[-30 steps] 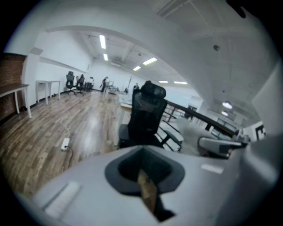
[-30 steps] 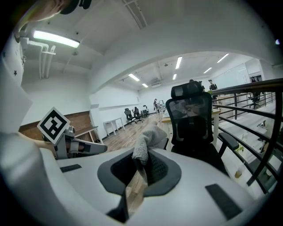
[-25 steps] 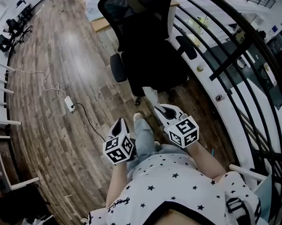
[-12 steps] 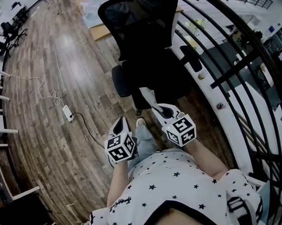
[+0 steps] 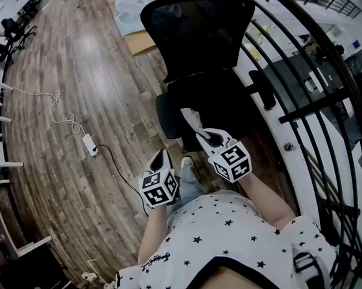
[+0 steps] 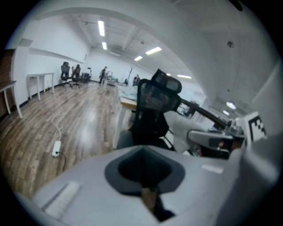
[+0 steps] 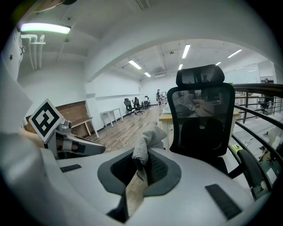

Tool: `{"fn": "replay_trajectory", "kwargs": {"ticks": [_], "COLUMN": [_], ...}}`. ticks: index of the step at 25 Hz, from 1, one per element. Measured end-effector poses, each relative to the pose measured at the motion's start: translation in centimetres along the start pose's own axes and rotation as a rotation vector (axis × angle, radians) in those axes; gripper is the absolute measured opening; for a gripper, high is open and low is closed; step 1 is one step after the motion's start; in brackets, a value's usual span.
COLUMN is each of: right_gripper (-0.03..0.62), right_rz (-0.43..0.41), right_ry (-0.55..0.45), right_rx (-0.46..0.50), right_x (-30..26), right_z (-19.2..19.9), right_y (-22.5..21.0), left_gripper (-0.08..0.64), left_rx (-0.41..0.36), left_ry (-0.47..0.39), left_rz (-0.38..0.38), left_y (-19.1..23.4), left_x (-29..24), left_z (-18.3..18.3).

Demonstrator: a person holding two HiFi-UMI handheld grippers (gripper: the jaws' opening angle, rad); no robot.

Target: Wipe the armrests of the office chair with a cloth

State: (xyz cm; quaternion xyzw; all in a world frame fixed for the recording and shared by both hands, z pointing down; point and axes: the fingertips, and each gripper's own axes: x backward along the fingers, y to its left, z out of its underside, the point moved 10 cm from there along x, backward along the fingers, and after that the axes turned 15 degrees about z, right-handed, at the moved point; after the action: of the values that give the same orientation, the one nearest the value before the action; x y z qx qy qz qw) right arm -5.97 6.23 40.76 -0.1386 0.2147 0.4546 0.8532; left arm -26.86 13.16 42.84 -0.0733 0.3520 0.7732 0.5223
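Observation:
A black office chair [image 5: 201, 34] stands in front of me, its backrest turned away. Its two armrests show in the head view, one on the left [image 5: 166, 115], the other on the right [image 5: 262, 89]. My right gripper [image 5: 203, 134] is shut on a pale cloth [image 5: 193, 118], which hangs just short of the seat's near edge. In the right gripper view the cloth [image 7: 148, 143] bunches up out of the jaws, with the chair [image 7: 201, 119] beyond. My left gripper [image 5: 163, 158] is shut and holds nothing, low and left of the chair over the floor.
A white power strip [image 5: 89, 145] with its cable lies on the wooden floor to the left. A black curved railing [image 5: 302, 110] runs close along the chair's right side. A wooden desk [image 5: 140, 43] stands behind the chair. My leg and shoe [image 5: 188, 174] are below the grippers.
I have come closer to the chair, which now sits further right in view. The right gripper and cloth are nearer the seat edge. Both grippers stay shut.

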Motion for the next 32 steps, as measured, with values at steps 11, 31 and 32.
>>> {"fn": "replay_trajectory", "kwargs": {"ticks": [11,31,32], "right_gripper": [0.032,0.032,0.032], "right_rz": [-0.029,0.002,0.003], "right_ry": [0.040,0.192,0.201], "right_rx": [0.058,0.163,0.169], "right_x": [-10.3,-26.5,-27.3], "right_z": [-2.9,0.6,0.8], "right_y": [-1.4,-3.7,-3.7], "left_gripper": [0.002,0.002,0.002], "left_rx": [0.029,0.088,0.090], "left_ry": [0.036,0.143,0.149], "left_rz": [-0.005,-0.005,-0.002], "left_y": [4.8,10.5,10.7], "left_x": [-5.0,-10.1,-10.3], "left_z": [-3.8,-3.2,-3.1]}}
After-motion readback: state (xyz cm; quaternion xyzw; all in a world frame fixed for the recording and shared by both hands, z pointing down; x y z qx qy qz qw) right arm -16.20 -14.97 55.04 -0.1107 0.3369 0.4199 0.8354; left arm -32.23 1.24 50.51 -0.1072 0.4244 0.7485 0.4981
